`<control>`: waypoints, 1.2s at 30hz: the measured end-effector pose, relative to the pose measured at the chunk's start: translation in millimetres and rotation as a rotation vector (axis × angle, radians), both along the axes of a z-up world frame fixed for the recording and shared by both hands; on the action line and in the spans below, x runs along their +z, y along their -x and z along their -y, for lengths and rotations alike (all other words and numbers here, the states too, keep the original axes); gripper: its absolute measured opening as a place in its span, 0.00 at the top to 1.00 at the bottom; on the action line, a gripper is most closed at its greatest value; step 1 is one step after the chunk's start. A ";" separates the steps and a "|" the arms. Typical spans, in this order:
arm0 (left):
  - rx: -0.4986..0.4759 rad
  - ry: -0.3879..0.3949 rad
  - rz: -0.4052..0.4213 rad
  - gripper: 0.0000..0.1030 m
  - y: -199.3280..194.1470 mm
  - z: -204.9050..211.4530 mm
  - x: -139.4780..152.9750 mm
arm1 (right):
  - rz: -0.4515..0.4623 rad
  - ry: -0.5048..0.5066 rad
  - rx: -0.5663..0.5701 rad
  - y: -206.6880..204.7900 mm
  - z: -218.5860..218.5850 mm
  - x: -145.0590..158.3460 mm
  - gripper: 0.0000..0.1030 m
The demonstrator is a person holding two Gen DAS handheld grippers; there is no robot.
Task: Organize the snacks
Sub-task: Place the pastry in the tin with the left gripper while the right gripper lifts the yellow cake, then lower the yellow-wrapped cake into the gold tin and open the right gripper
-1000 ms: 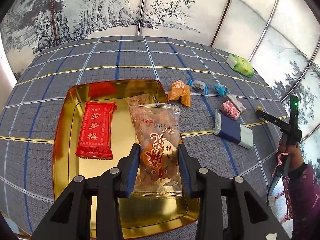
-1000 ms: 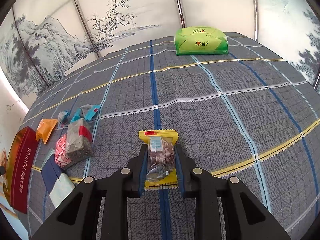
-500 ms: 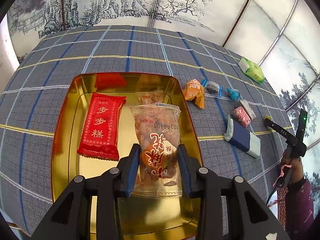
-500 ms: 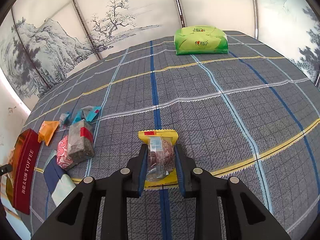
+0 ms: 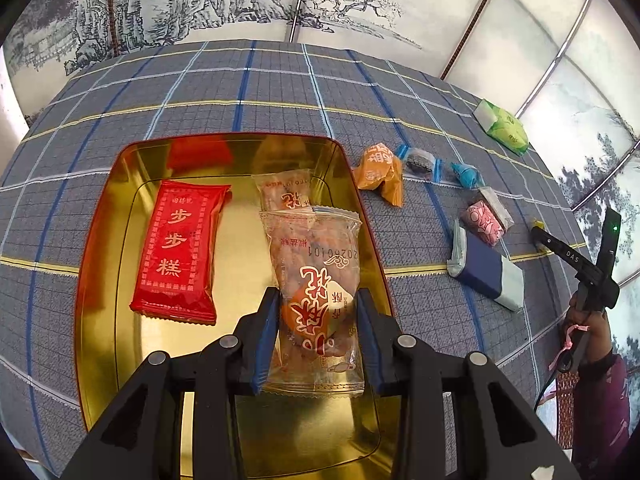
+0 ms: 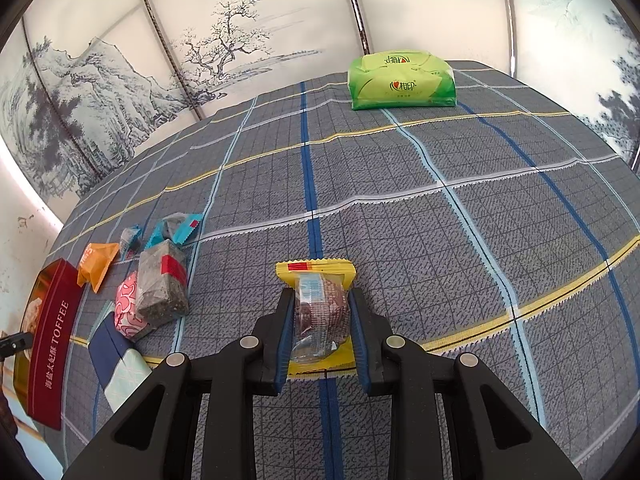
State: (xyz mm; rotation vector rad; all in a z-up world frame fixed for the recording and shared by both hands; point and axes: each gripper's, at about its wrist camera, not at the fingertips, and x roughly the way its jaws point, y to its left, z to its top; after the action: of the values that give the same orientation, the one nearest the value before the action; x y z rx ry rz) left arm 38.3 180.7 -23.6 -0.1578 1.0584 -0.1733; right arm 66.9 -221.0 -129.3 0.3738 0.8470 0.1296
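Left wrist: left claw (image 5: 318,332) clamped on clear snack pack (image 5: 316,280), red characters, upside-down date stamp "20260101". Pack hangs over gold tin tray (image 5: 102,280), right half. Red packet (image 5: 180,248) lies flat in tray left of claw, gold characters "步步糕". Second clear pack (image 5: 286,192) behind held one.

Right wrist: right claw (image 6: 322,322) pinched tight on yellow-edged snack (image 6: 320,304), over plaid bench (image 6: 440,220). Tray's red wall (image 6: 52,344) far left reads "TOFFEE". Green tissue pack (image 6: 400,80) at far edge, well apart.
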 end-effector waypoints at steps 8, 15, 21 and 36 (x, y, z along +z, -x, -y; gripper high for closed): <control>0.013 -0.009 -0.014 0.67 6.5 -4.3 -1.0 | 0.000 -0.002 -0.001 0.7 0.5 0.4 0.74; 0.041 -0.040 -0.023 0.69 13.6 -16.1 -2.0 | -0.001 -0.003 -0.001 0.7 0.9 0.2 0.74; 0.067 -0.059 -0.028 0.69 24.0 -29.0 -1.1 | -0.002 0.000 -0.001 0.8 0.6 0.4 0.74; 0.135 -0.159 0.123 0.33 43.0 -24.6 20.1 | -0.004 0.015 0.000 -0.4 -2.2 0.7 0.74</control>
State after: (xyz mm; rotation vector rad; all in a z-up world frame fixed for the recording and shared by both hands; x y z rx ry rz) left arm -4.7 205.2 -3.5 -0.0735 0.9316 0.0232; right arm 67.3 -218.8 -128.6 0.3603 0.8512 0.1223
